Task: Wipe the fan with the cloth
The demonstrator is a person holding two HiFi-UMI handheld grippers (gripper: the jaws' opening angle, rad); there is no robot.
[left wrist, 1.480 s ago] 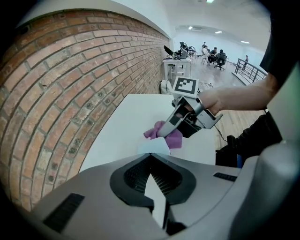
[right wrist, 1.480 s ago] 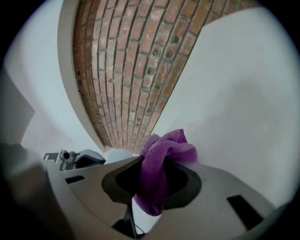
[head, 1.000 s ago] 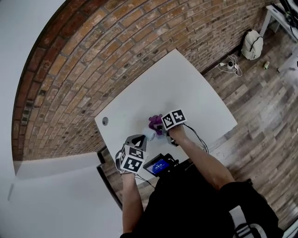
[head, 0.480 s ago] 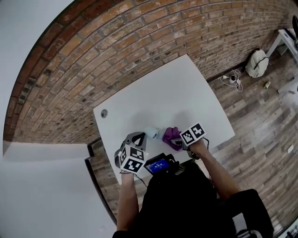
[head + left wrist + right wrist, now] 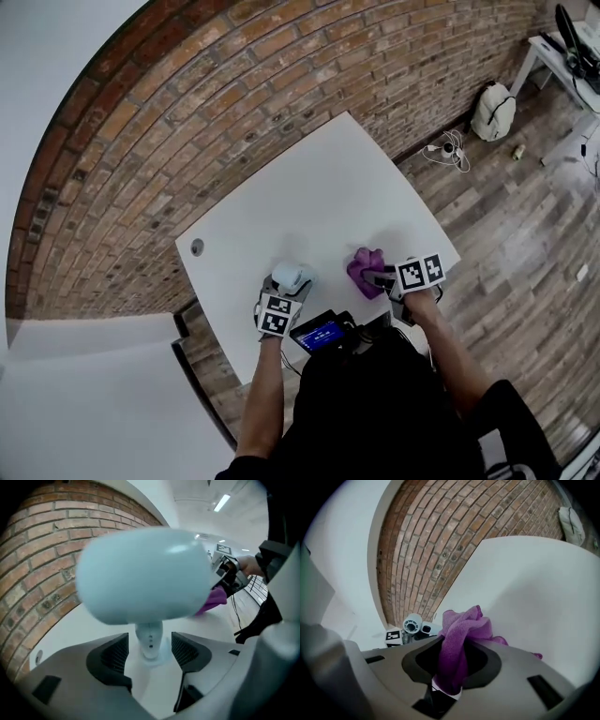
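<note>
A white table [image 5: 309, 178] stands against a brick wall [image 5: 187, 112] on a wood-plank floor [image 5: 525, 216]. Toward 7 o'clock on the tabletop, near its front edge, the pale blue fan [image 5: 145, 573] stands upright on its base. The left tongs [image 5: 150, 644] have just been opening and now stand wide apart on either side of the fan's stem, their pads clear of it. At about 5 o'clock on the table, well to the right of the fan, the purple cloth [image 5: 461, 634] rests bunched on the surface. The right tongs [image 5: 452, 667] are clamped on one fold of it, approaching from the 5 o'clock side.
</note>
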